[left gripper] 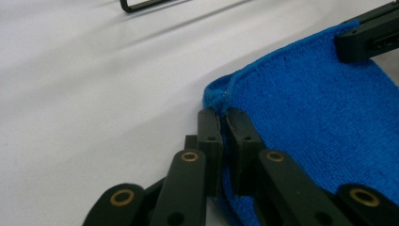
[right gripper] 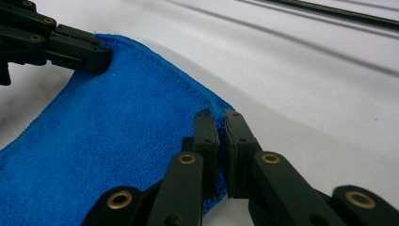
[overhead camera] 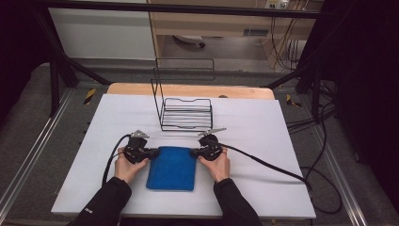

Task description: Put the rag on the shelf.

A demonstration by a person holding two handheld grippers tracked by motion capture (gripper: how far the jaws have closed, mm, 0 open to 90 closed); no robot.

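Observation:
A folded blue cloth (overhead camera: 172, 168) lies flat on the white table near the front edge. My left gripper (overhead camera: 153, 152) pinches the cloth's far left corner; in the left gripper view its jaws (left gripper: 225, 113) are shut on the hemmed edge of the blue cloth (left gripper: 310, 117). My right gripper (overhead camera: 194, 152) pinches the far right corner; in the right gripper view its jaws (right gripper: 220, 117) are shut on the edge of the blue cloth (right gripper: 117, 127). Each gripper view also shows the other gripper farther off, at the opposite corner. A hand holds each gripper from behind.
A black wire rack (overhead camera: 185, 113) stands on the table just beyond the cloth. The white table top (overhead camera: 263, 127) stretches left and right of the hands. Black cables (overhead camera: 263, 162) trail from both grippers across the table.

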